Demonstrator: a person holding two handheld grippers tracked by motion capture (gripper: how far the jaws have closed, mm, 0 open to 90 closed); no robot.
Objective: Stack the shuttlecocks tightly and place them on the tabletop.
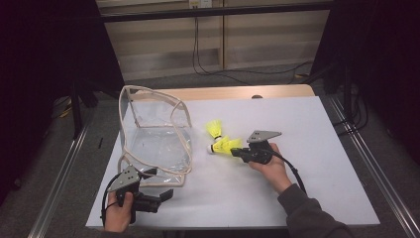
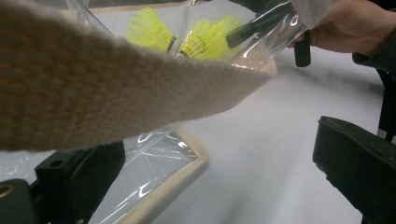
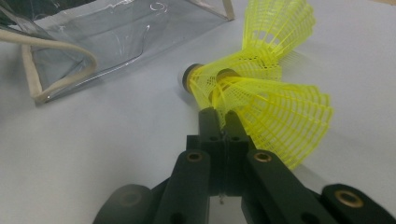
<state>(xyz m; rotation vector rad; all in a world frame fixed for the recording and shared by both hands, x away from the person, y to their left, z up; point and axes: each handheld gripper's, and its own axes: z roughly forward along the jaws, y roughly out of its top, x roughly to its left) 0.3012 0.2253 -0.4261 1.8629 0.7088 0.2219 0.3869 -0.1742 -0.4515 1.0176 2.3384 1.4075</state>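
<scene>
The high view is unevenly lit: the white worktop (image 1: 297, 148) is bright under light from above, while the room at 9 and 3 o'clock falls into near black. Shadows under the hands are short and soft. Glare streaks the clear bag (image 1: 156, 144), brightest on its lower panel. In the left gripper view the woven strap (image 2: 93, 88) at 10 o'clock is very close and soft, and the dark fingers (image 2: 355, 158) at 4 o'clock are blurred; the yellow shuttlecocks (image 2: 196, 37) at 12 o'clock look smeared through plastic. In the right gripper view the shuttlecock mesh (image 3: 275, 102) is crisp, the foreground linkage slightly soft
</scene>
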